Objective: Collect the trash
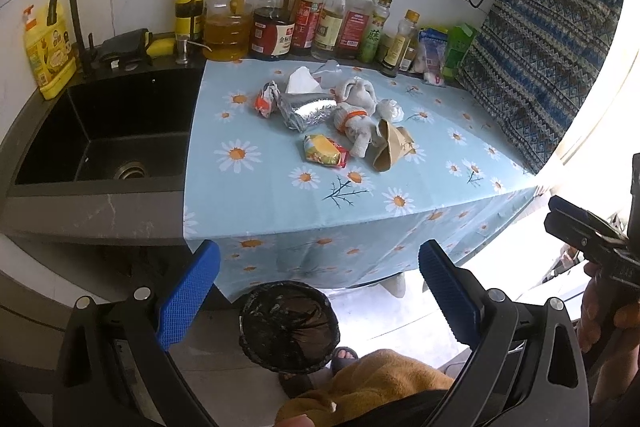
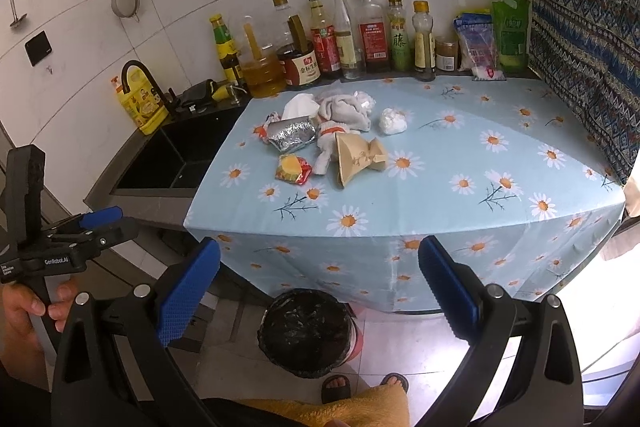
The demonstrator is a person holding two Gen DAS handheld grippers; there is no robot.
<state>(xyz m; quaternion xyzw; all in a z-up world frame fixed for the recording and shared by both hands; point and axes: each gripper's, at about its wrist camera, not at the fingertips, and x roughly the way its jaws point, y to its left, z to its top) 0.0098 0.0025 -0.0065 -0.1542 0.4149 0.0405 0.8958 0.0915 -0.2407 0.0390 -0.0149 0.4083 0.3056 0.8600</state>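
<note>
Crumpled foil, paper and cloth make up the trash, heaped in one loose cluster on the daisy-print blue tablecloth [image 1: 280, 195] toward its back half. In the left wrist view a silver foil wrapper [image 1: 306, 111] sits at the centre of the heap, creased and shiny, with a small red-and-white wrapper [image 1: 267, 100] touching it at nine o'clock and a white tissue [image 1: 302, 79] behind it at twelve o'clock. A yellow-and-red snack packet [image 1: 325, 150] lies at six o'clock of the foil, flat and puffy. A grey-white rag [image 1: 356, 107] with an orange band is bunched at three o'clock of the foil, and a folded brown paper bag [image 1: 390, 147] lies just beside the rag's lower end. A balled clear plastic bag [image 1: 391, 110] sits behind the paper bag.

On the floor below the table edge stands a bin lined with a black bag [image 1: 289, 329], its mouth facing up.

Both grippers are held in the air short of the table, well apart from the trash. The left gripper [image 1: 320, 291] has its blue-padded jaws spread wide with nothing between them; the right gripper [image 2: 319, 291] is likewise wide and empty. A row of sauce and oil bottles [image 2: 332, 39] lines the tiled wall at twelve o'clock, and a black sink [image 1: 104, 131] lies at nine o'clock of the cloth.
</note>
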